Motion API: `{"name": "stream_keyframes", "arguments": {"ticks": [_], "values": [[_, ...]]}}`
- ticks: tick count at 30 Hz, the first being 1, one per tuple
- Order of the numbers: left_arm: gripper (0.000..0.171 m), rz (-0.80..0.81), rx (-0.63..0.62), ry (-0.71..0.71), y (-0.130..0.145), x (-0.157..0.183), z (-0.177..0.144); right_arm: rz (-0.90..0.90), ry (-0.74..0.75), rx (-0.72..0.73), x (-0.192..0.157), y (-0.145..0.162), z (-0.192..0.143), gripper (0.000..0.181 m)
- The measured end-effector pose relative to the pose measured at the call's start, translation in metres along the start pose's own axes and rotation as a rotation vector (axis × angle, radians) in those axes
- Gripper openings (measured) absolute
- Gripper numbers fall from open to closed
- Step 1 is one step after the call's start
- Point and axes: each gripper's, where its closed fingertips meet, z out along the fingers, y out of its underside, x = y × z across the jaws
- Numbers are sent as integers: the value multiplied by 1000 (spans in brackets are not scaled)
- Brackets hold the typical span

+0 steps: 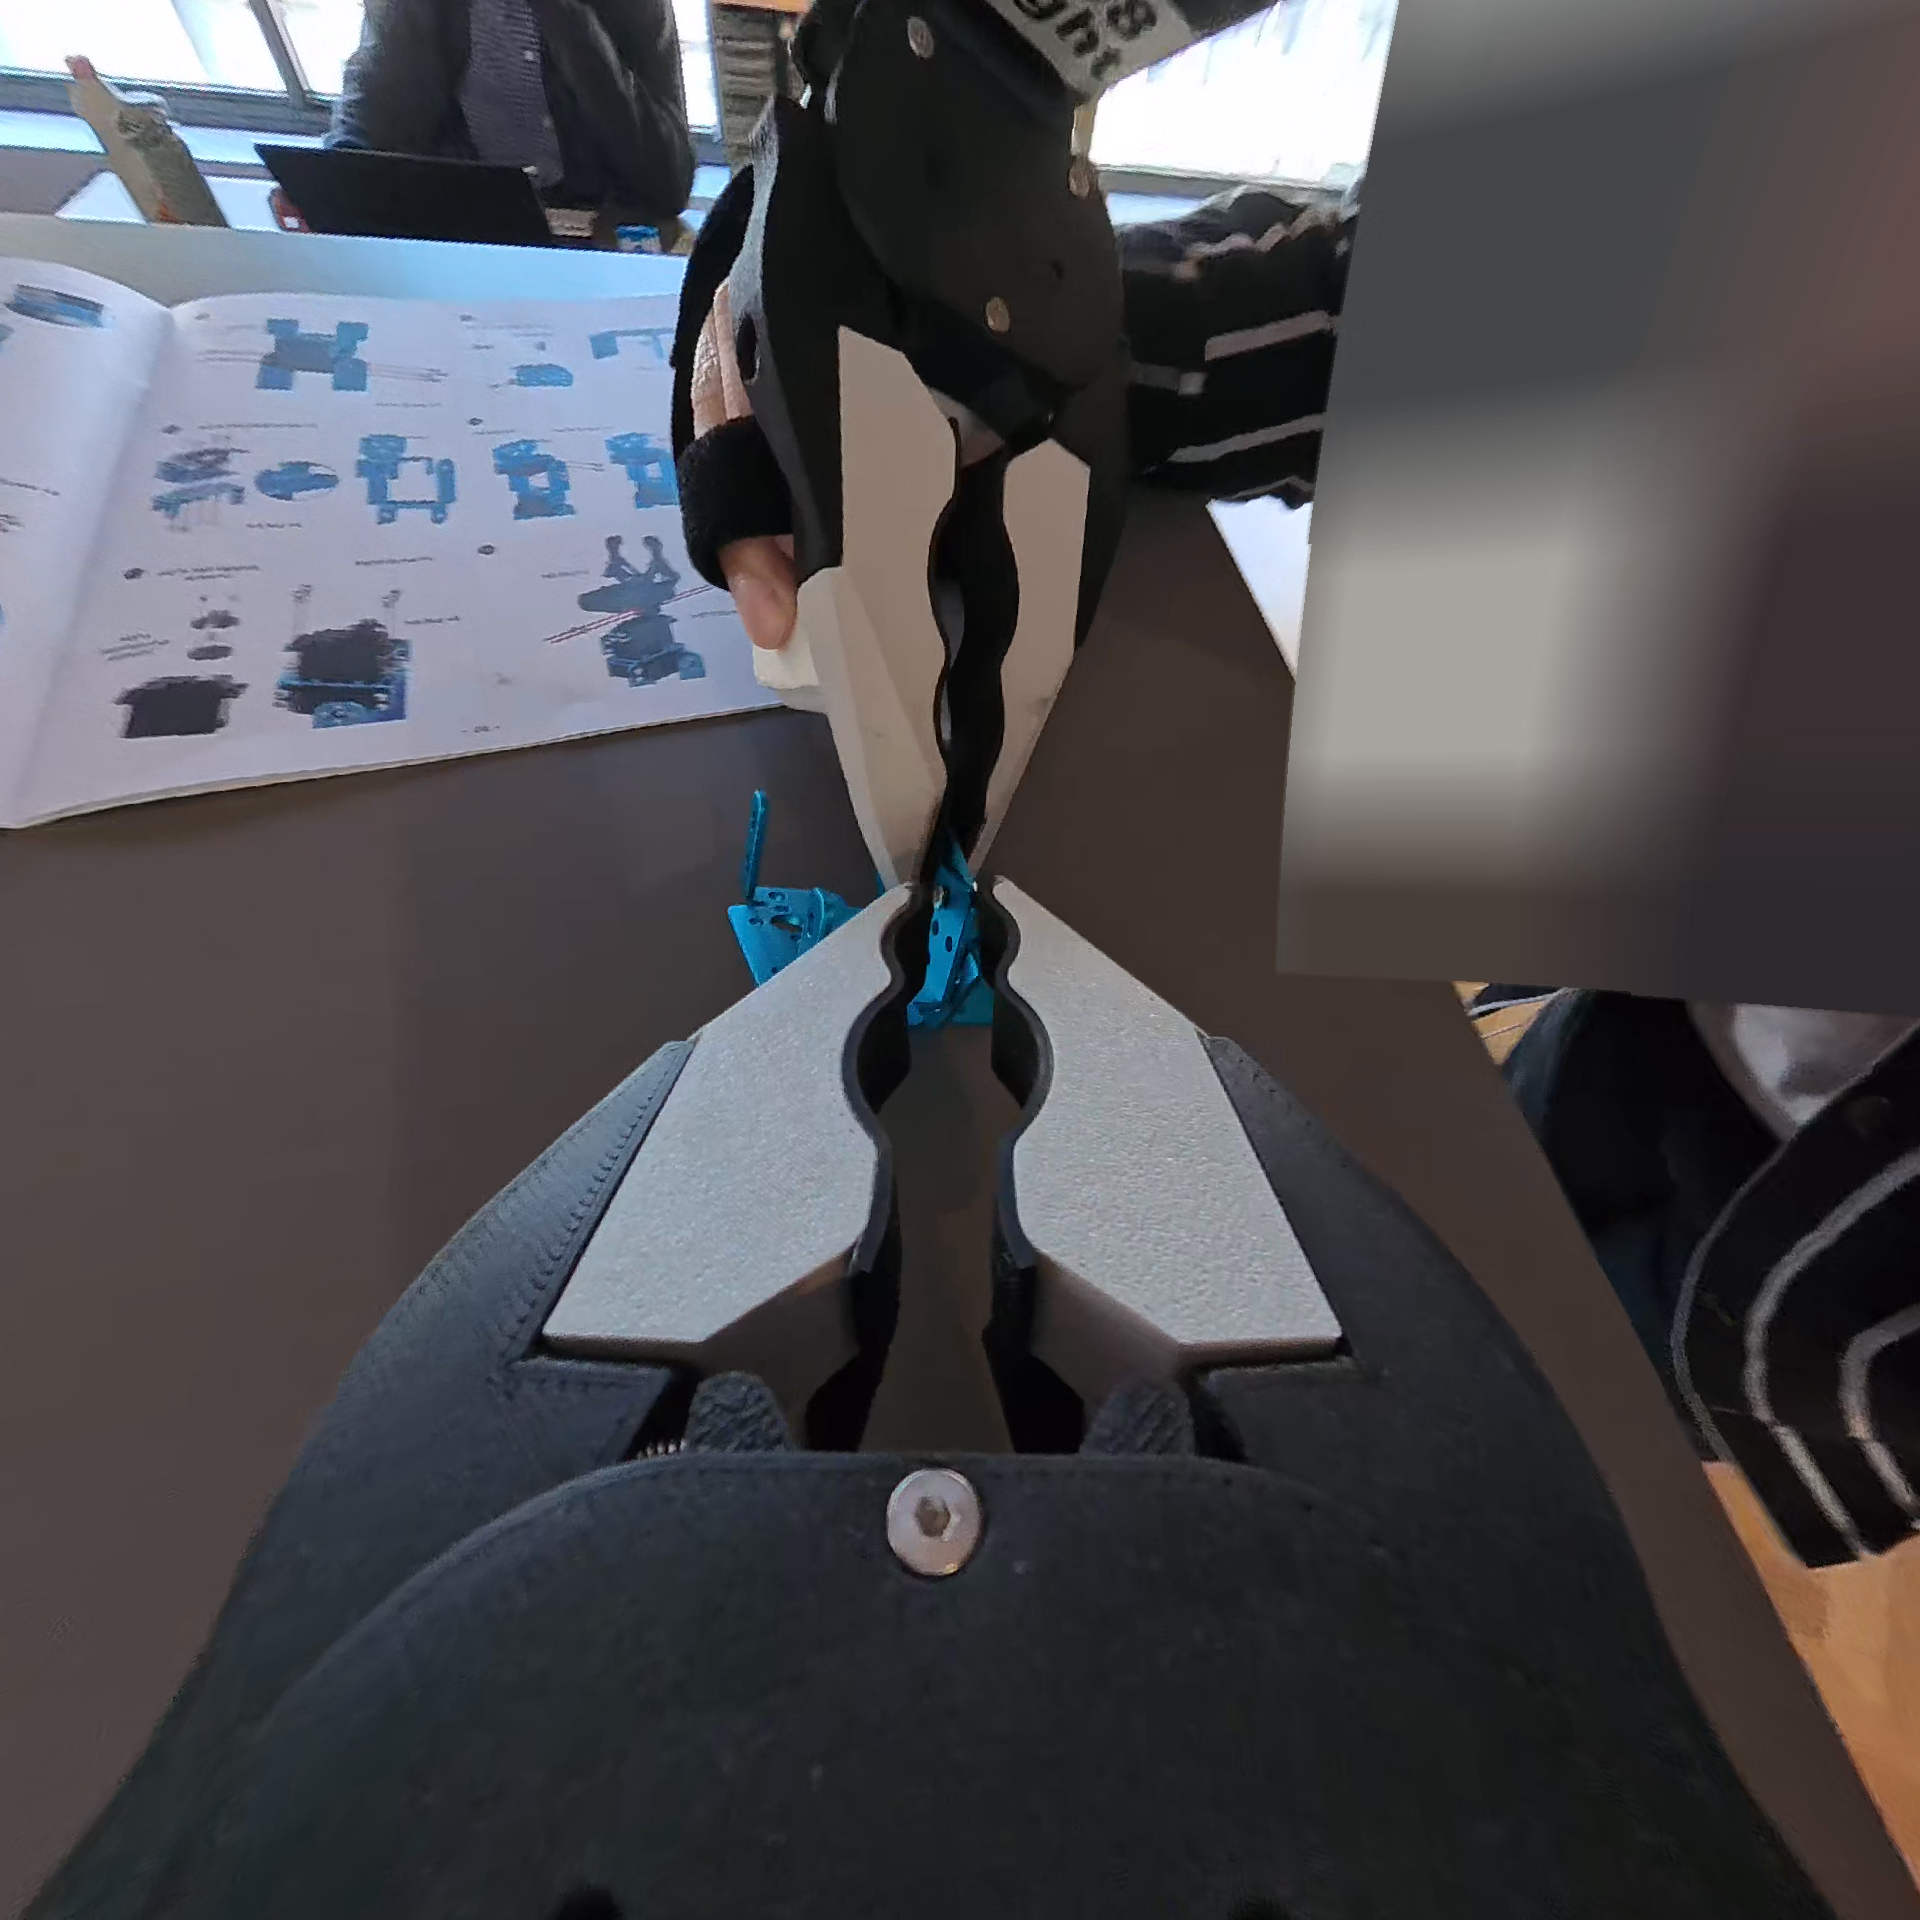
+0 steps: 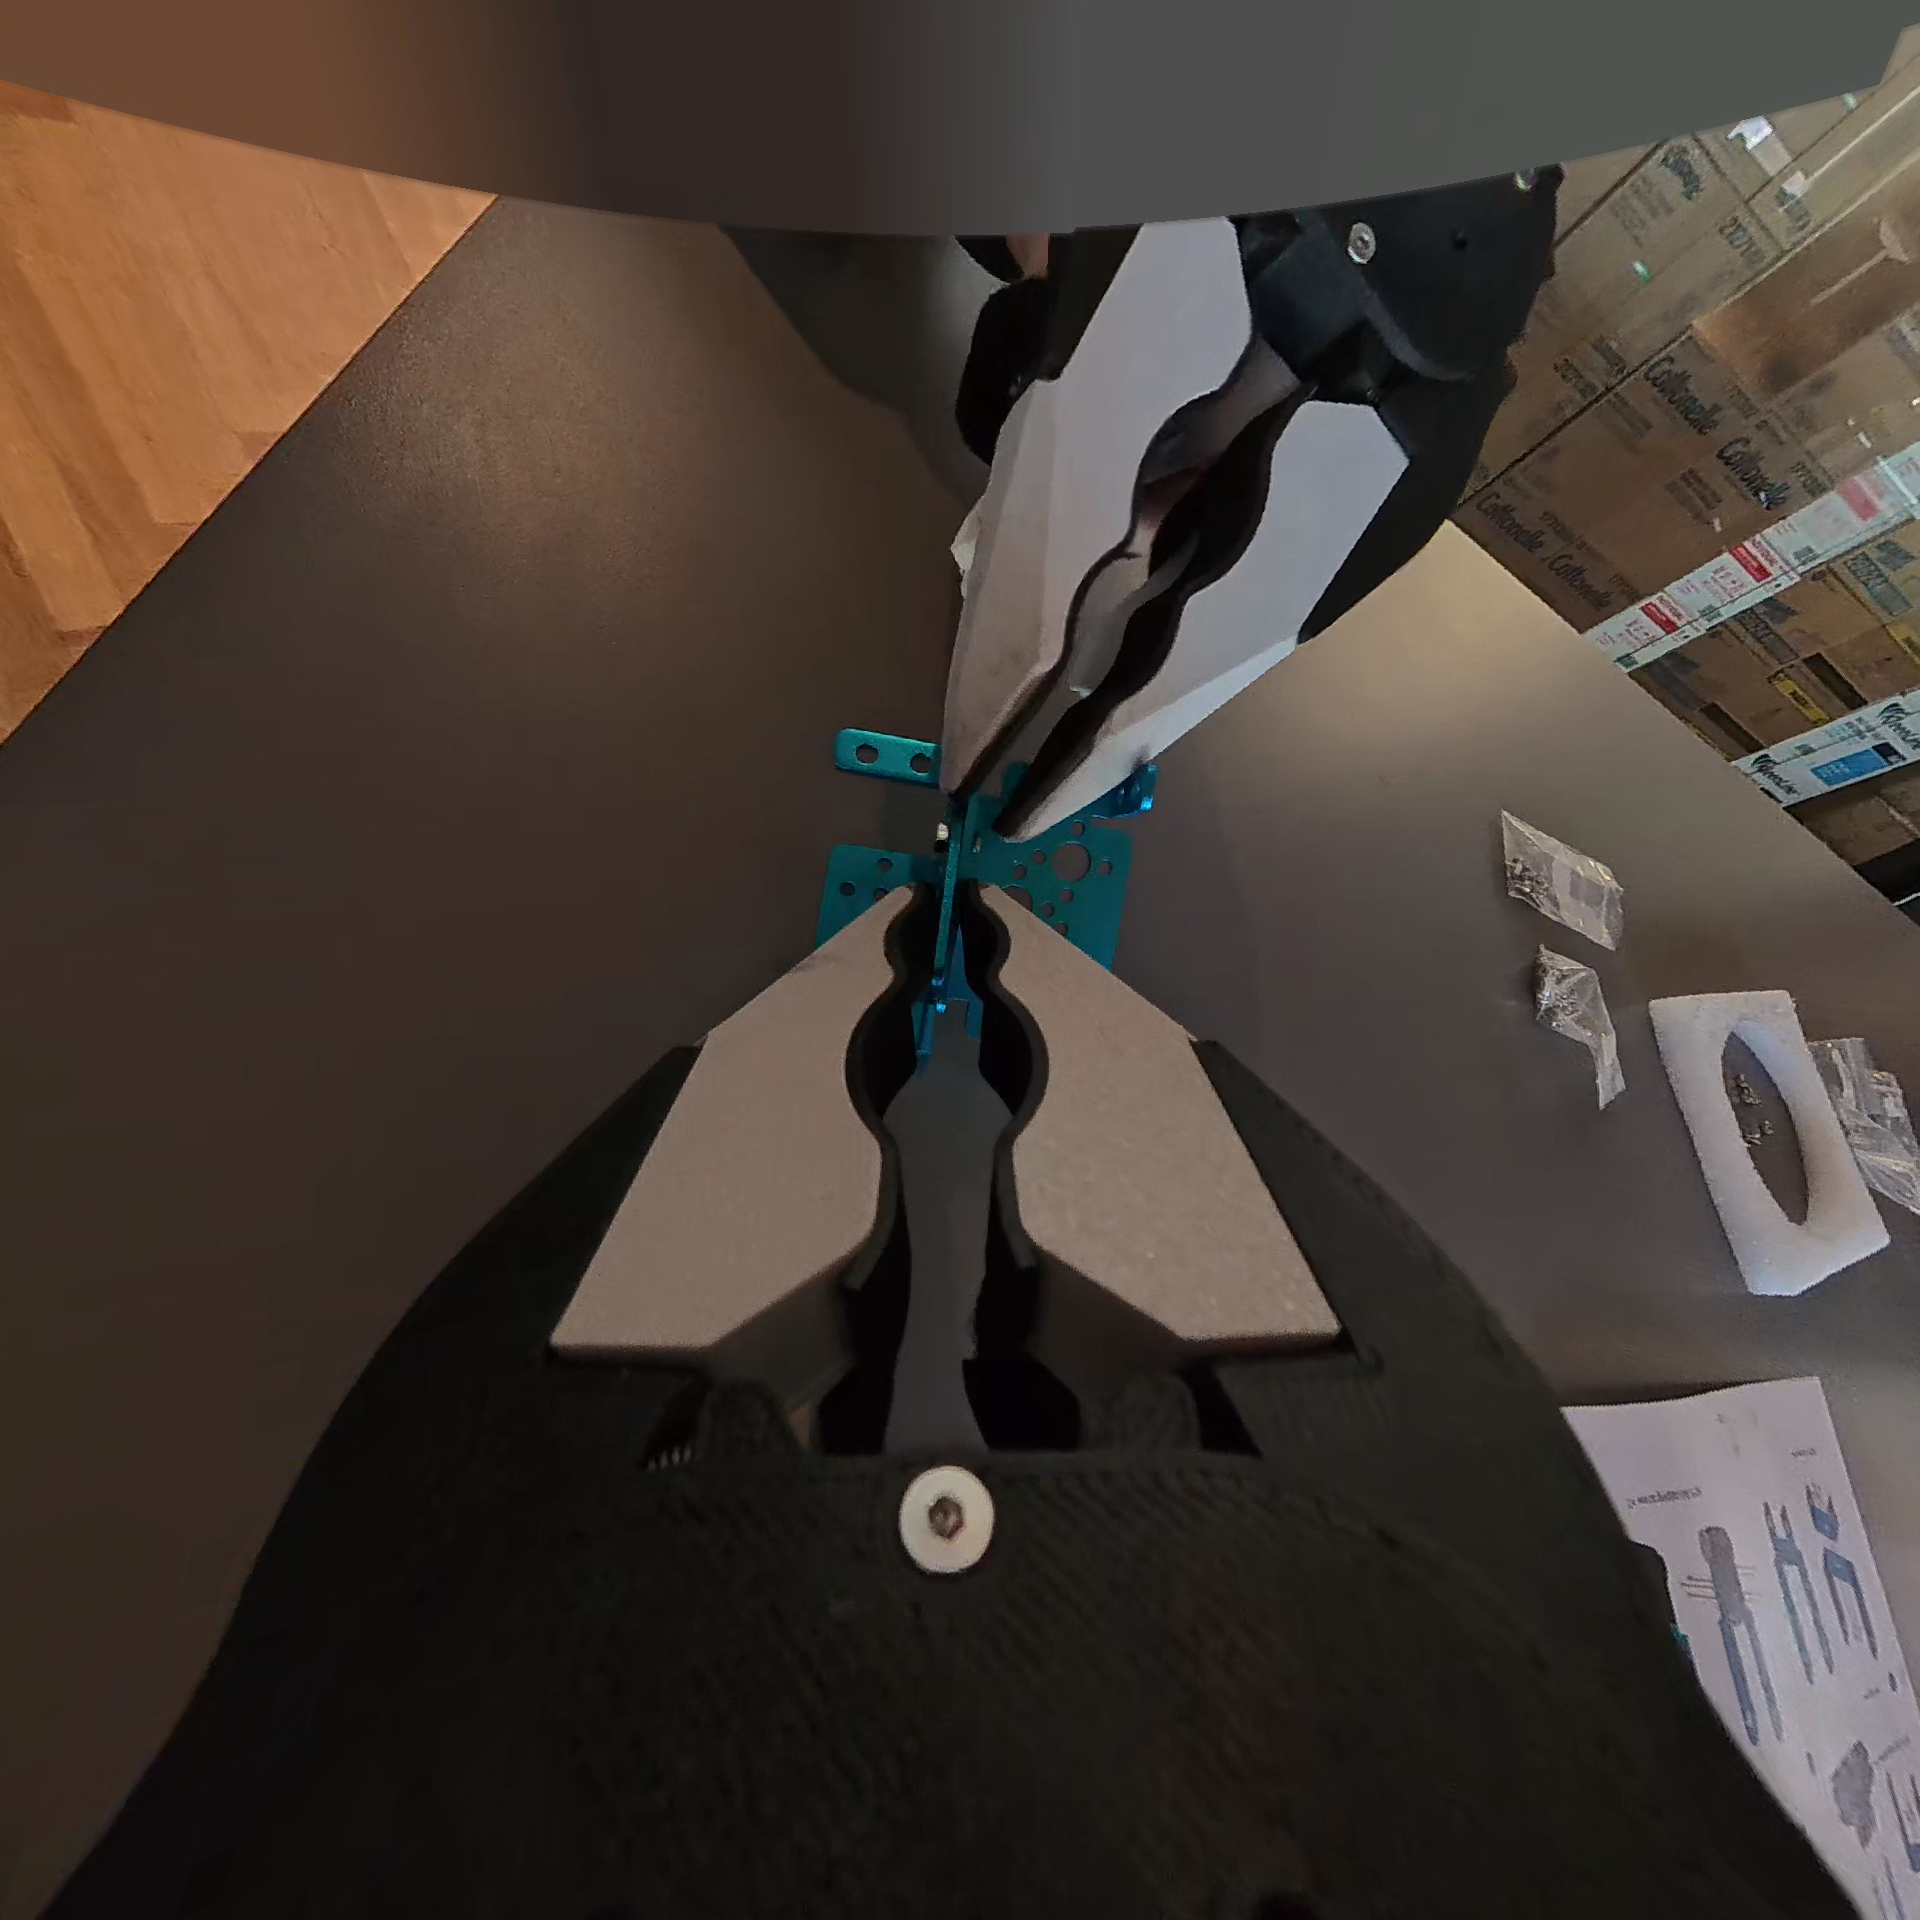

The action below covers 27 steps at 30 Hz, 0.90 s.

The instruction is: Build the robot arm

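**Both tongs clamped on one blue bracket**

Down at the centre of the dark brown matte tabletop (image 1: 416, 1091): a blue perforated metal bracket assembly (image 2: 1070, 873), flat plate dotted with holes, thin upright plates rising from it. Hard to say whether resting on the surface or lifted just clear of it.

Closing in from the near side with the left tongs (image 1: 951, 896), tips drawn nearly together, an upright blue plate pinched between them. Meeting them nose to nose from the far side with the right tongs (image 2: 951, 896), grey fingers likewise squeezed onto an upright blue plate. Gripped from two opposite sides, then, tips almost touching over the same piece. Wrapped around the right tool's black body: a hand in a black fingerless wrap (image 1: 732, 436).

Off to one side, well apart from the grip: two small clear plastic bags of screws (image 2: 1564, 878), a white foam block with an oval cut-out (image 2: 1704, 1164) just beside them, more clear bags against its far edge. Lying open farther along: a white instruction booklet with blue diagrams (image 1: 364, 520).

Around the room: pale wooden plank floor (image 2: 156, 364), stacked brown cardboard boxes (image 2: 1714, 436), bright windows, and across the way a seated person in dark clothes (image 1: 520, 94) behind a black laptop (image 1: 405, 192).
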Motion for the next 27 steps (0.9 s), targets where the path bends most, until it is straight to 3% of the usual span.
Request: {"name": "stream_keyframes", "arguments": {"ticks": [3, 8, 15, 20, 23, 27], "values": [[12, -6, -19, -12, 0, -1, -1, 11, 8, -10, 1, 0, 1, 4], [17, -152, 36, 110, -7, 5, -1, 13, 14, -17, 1, 0, 1, 4], [29, 64, -54, -50, 5, 0, 3, 39, 20, -21, 4, 2, 1, 4], [57, 129, -100, -16, 14, 11, 7, 67, 14, -14, 4, 2, 1, 4], [41, 200, -124, -82, 19, 5, 11, 71, 7, -5, 3, 2, 1, 4], [35, 222, -114, -102, 18, 4, 13, 73, 15, -6, 5, 4, 1, 4]]}}
